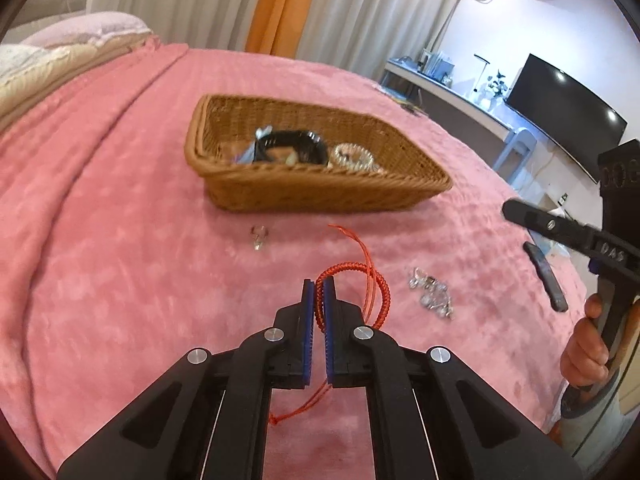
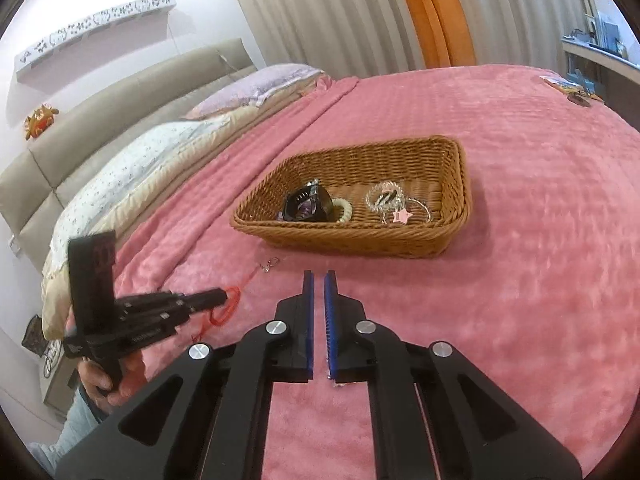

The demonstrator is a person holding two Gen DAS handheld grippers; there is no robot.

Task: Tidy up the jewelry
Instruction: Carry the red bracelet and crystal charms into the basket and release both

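Red cord bracelet (image 1: 360, 280) is pinched in the left gripper (image 1: 319, 284).
The right gripper (image 2: 319, 276) fingers are closed together, nothing seen between, near the basket (image 2: 456, 236).

Beyond my reach a pink blanket (image 1: 120, 208) covers the bed; orange curtain (image 1: 276, 4) at twelve o'clock, black monitor (image 1: 564, 116) at two

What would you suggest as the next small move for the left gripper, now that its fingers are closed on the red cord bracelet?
Probably carry it forward over the wicker basket before opening. The left gripper pinches the red cord bracelet above the pink blanket, and the basket, already holding other jewelry, sits just ahead. The loose cord ends hang below, so some height would likely help them clear the rim.
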